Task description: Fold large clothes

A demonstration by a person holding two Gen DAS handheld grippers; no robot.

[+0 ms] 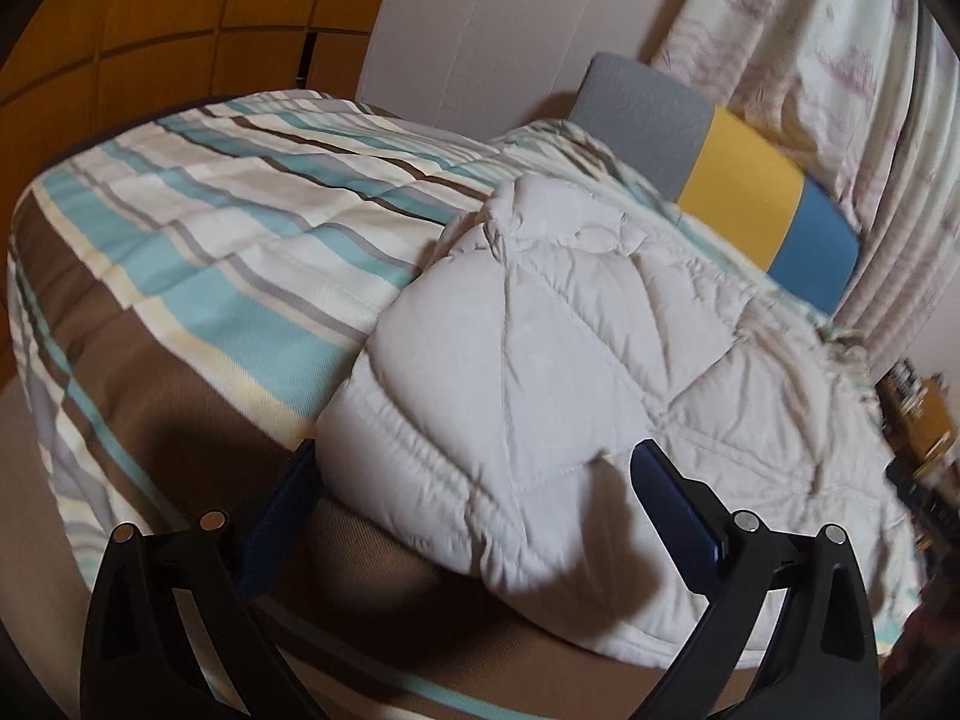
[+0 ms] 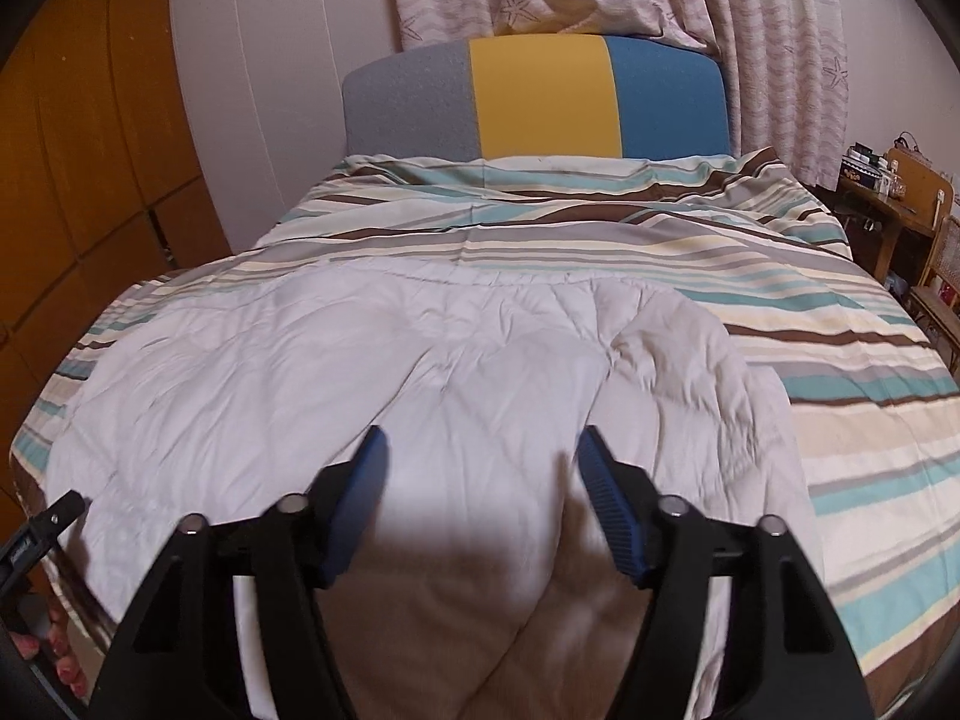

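A: Left wrist view first. What's the left gripper [image 1: 474, 510] doing?

B: Its jaws stand wide apart, blue pads facing each other. A folded corner of the white quilted jacket [image 1: 540, 324] bulges up between them. One finger is partly hidden behind the puffy edge, the other lies against the fabric's near side. I can't see the pads pressing on it, so I'd call it unclamped.

A: And where is the jacket lying?

B: On the striped bedspread [image 1: 198, 240], toward the near edge of the bed, over the brown band. Behind it the headboard [image 1: 738, 192] shows grey, yellow and blue panels, with a pale patterned curtain [image 1: 810, 54] above. Wooden wardrobe doors [image 1: 168, 12] fill the far left corner.

A: Now the right wrist view.

B: The right gripper [image 2: 480, 456] hovers over the jacket [image 2: 288, 354], jaws about half open, with nothing pinched between the pads. A rounded fold of white fabric sits just below and between the fingers, in shadow.

A: How is the garment spread there?

B: Wide across the near part of the bedspread [image 2: 840, 372], its far hem running across the bed well short of the headboard [image 2: 540, 102]. A desk [image 2: 882, 192] with clutter stands by the curtain [image 2: 780, 30]. At the lower left edge, the tip of the other gripper and some toes [image 2: 60, 654] are visible.
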